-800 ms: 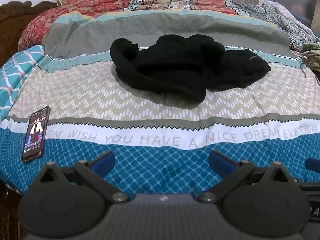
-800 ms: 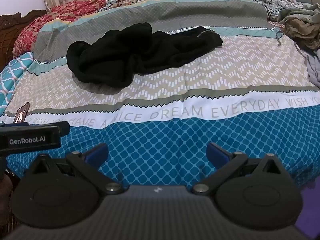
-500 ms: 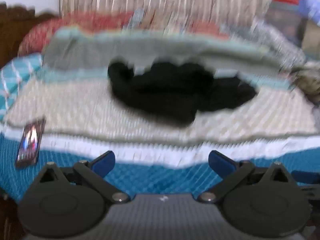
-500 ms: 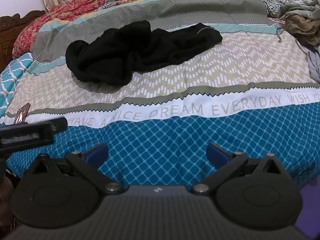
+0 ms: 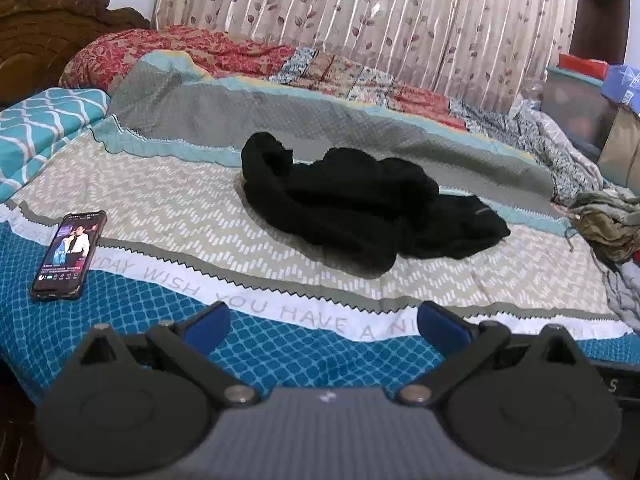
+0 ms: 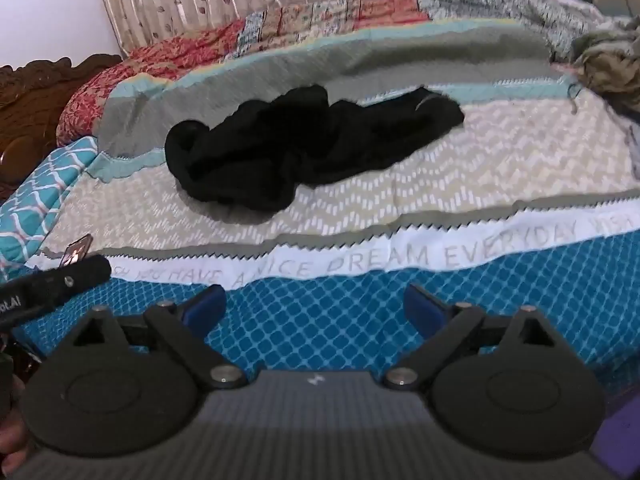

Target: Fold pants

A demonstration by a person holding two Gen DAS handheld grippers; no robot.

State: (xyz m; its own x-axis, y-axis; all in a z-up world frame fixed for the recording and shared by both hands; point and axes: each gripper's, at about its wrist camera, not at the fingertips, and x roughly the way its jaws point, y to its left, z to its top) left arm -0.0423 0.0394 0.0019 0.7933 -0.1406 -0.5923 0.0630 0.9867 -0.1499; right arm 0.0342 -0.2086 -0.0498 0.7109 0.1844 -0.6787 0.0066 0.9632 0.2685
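Black pants (image 5: pixel 360 200) lie crumpled in a heap on the beige zigzag band of the bedspread (image 5: pixel 160 208), also in the right wrist view (image 6: pixel 296 148). My left gripper (image 5: pixel 324 326) is open and empty, hovering over the blue band near the bed's front edge, well short of the pants. My right gripper (image 6: pixel 314 310) is open and empty too, over the blue band, apart from the pants. The left gripper's body (image 6: pixel 52 284) shows at the left edge of the right wrist view.
A phone (image 5: pixel 70 254) with its screen lit lies on the bed at the left. Olive and grey clothes (image 5: pixel 608 232) are piled at the right edge. A rumpled quilt (image 5: pixel 240 52), curtain and wooden headboard (image 5: pixel 48 36) are behind.
Both grippers have tilted upward and moved a little toward the bed; the curtain now shows. The left view swung left. The pants have not moved and both grippers stay open.
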